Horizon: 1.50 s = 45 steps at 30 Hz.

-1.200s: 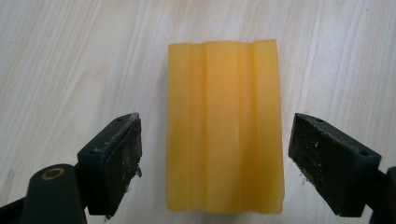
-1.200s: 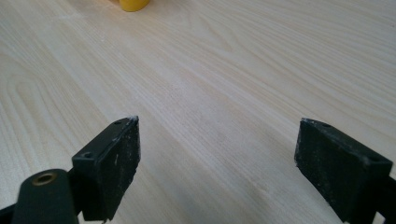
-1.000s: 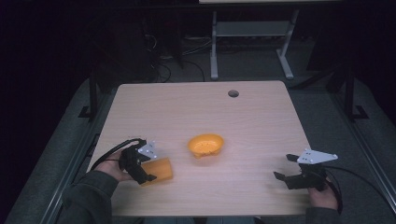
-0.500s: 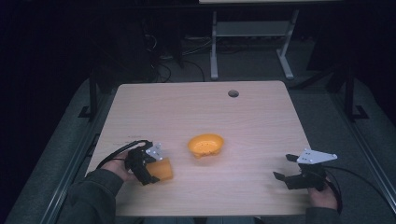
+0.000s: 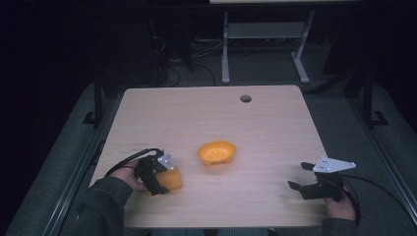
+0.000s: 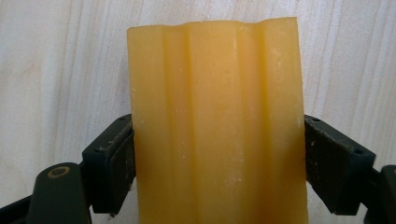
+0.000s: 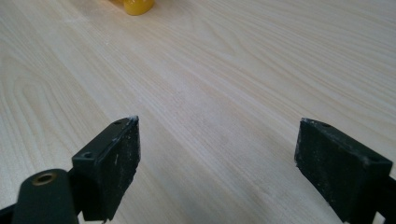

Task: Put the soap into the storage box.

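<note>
Orange ribbed block [image 6: 217,126]: soft-looking, waxy, with lengthwise grooves. It lies near the front left corner of the surface [image 5: 275,123], where the high view also shows it [image 5: 172,180]. In the left gripper view the left tongs [image 6: 217,163] stand with one black pad on each long side of the block, both pads touching it; read as closed on the block. Cannot tell whether the block is lifted or resting on the wood beneath it.

Orange bowl [image 5: 217,152]: sits about mid-surface, slightly toward the front, apart from the block and to its right. Its lower edge shows at the top of the right gripper view [image 7: 132,6].

Right tongs [image 5: 301,177]: held near the front right corner, well apart from bowl and block. In the right gripper view [image 7: 217,163] the jaws are spread wide with nothing but bare wood between them.

Step in hand, judged: grasp of the block secured by the left tongs; transfer not yet made. The bowl is the likely destination.

Next move calls for: lift clear of the surface, carry right and away toward the bowl, keep pressure even since the block may deform or slip, release above the bowl's opening. Right tongs could steady the bowl's rim.
</note>
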Each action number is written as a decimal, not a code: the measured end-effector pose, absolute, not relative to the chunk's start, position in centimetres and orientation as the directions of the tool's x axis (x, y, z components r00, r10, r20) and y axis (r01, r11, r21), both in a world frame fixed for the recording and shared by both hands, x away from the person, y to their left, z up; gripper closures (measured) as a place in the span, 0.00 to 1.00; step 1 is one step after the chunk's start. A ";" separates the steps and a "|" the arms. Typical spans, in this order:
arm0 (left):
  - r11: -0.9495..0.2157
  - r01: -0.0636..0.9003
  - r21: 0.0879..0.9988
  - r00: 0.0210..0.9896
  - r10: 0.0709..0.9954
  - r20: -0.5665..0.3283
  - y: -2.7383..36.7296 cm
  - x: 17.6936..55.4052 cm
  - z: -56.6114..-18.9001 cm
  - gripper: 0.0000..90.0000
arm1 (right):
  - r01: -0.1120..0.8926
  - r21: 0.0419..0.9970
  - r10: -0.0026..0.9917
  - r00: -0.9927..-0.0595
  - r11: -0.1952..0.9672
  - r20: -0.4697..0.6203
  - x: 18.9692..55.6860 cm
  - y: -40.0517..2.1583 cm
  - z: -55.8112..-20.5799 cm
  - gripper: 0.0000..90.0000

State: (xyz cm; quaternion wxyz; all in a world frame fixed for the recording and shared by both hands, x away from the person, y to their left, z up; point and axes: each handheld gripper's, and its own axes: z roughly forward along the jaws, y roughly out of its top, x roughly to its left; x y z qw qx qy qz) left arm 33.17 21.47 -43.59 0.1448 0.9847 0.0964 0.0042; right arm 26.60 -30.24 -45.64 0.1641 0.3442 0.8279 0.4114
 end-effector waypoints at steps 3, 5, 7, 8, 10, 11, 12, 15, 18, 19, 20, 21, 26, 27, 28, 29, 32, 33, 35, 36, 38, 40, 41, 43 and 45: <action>-0.938 0.196 0.286 0.980 0.194 -0.033 21.5 33.3 -43.7 0.21 | 0.435 0.795 0.706 -0.708 0.422 0.012 26.6 -30.3 -45.6 0.15; -0.938 0.194 0.288 0.981 0.193 -0.034 21.5 33.3 -43.7 0.21 | 0.433 0.797 0.706 -0.709 0.421 0.012 26.6 -30.3 -45.6 0.15; -0.937 0.195 0.288 0.980 0.194 -0.035 21.5 33.3 -43.7 0.21 | 0.431 0.797 0.704 -0.710 0.422 0.011 26.6 -30.2 -45.6 0.15; -0.938 0.194 0.289 0.981 0.193 -0.035 21.5 33.3 -43.7 0.21 | 0.432 0.797 0.704 -0.710 0.422 0.012 26.6 -30.2 -45.6 0.15; -0.938 0.194 0.288 0.981 0.192 -0.036 21.5 33.3 -43.7 0.21 | 0.431 0.798 0.704 -0.710 0.421 0.012 26.6 -30.2 -45.6 0.15; -0.938 0.193 0.287 0.981 0.191 -0.036 21.5 33.3 -43.7 0.21 | 0.434 0.797 0.705 -0.709 0.420 0.015 26.6 -30.2 -45.6 0.15; -0.939 0.192 0.286 0.981 0.189 -0.036 21.5 33.3 -43.8 0.21 | 0.435 0.797 0.705 -0.709 0.418 0.017 26.5 -30.2 -45.6 0.15; -0.940 0.191 0.282 0.981 0.188 -0.037 21.5 33.4 -43.8 0.21 | 0.431 0.799 0.705 -0.709 0.419 0.013 26.6 -30.2 -45.6 0.15; -0.942 0.188 0.279 0.982 0.187 -0.030 21.4 33.3 -43.8 0.21 | 0.429 0.801 0.704 -0.710 0.418 0.013 26.6 -30.2 -45.6 0.15; -0.942 0.190 0.277 0.981 0.190 -0.027 21.4 33.3 -43.8 0.22 | 0.429 0.801 0.704 -0.710 0.417 0.013 26.5 -30.2 -45.6 0.15; -0.942 0.190 0.278 0.981 0.191 -0.027 21.4 33.2 -43.8 0.22 | 0.428 0.802 0.704 -0.710 0.417 0.013 26.5 -30.2 -45.5 0.15; -0.942 0.190 0.278 0.981 0.191 -0.027 21.4 33.2 -43.8 0.22 | 0.428 0.802 0.704 -0.710 0.417 0.013 26.5 -30.2 -45.5 0.15; -0.942 0.187 0.280 0.982 0.189 -0.022 21.4 33.2 -43.7 0.23 | 0.430 0.803 0.705 -0.709 0.413 0.017 26.5 -30.3 -45.5 0.15; -0.943 0.182 0.280 0.983 0.185 -0.017 21.4 33.1 -43.7 0.23 | 0.429 0.803 0.705 -0.709 0.413 0.017 26.5 -30.3 -45.5 0.15; -0.944 0.178 0.279 0.983 0.182 -0.014 21.3 33.1 -43.7 0.23 | 0.429 0.804 0.705 -0.709 0.412 0.017 26.5 -30.3 -45.5 0.15; -0.944 0.177 0.277 0.984 0.179 -0.018 21.3 33.1 -43.7 0.23 | 0.429 0.804 0.705 -0.709 0.412 0.017 26.5 -30.3 -45.5 0.15; -0.946 0.171 0.274 0.985 0.174 -0.016 21.3 33.0 -43.6 0.23 | 0.428 0.804 0.704 -0.710 0.412 0.017 26.5 -30.3 -45.5 0.15; -0.946 0.171 0.277 0.985 0.174 -0.016 21.4 33.0 -43.5 0.23 | 0.428 0.805 0.705 -0.709 0.411 0.017 26.5 -30.3 -45.5 0.15; -0.941 0.173 0.292 0.984 0.176 -0.014 21.5 33.0 -43.3 0.23 | 0.427 0.806 0.705 -0.709 0.409 0.017 26.5 -30.4 -45.5 0.15; -0.940 0.169 0.295 0.985 0.175 -0.007 21.5 32.9 -43.1 0.23 | 0.428 0.806 0.706 -0.708 0.409 0.018 26.5 -30.4 -45.5 0.15; -0.942 0.159 0.295 0.985 0.170 0.010 21.3 32.9 -42.4 0.23 | 0.427 0.807 0.705 -0.709 0.409 0.018 26.5 -30.4 -45.5 0.15; -0.942 0.150 0.300 0.987 0.162 0.018 21.1 33.0 -41.9 0.23 | 0.425 0.807 0.704 -0.710 0.411 0.015 26.5 -30.3 -45.5 0.15; -0.940 0.147 0.307 0.987 0.161 0.020 21.0 33.0 -41.6 0.23 | 0.429 0.805 0.705 -0.709 0.410 0.019 26.5 -30.3 -45.5 0.15; -0.941 0.140 0.309 0.987 0.156 0.029 20.7 33.1 -41.1 0.23 | 0.428 0.805 0.705 -0.709 0.410 0.017 26.5 -30.3 -45.5 0.15; -0.942 0.133 0.309 0.988 0.150 0.034 20.4 33.3 -40.8 0.23 | 0.422 0.808 0.703 -0.711 0.410 0.015 26.5 -30.3 -45.4 0.15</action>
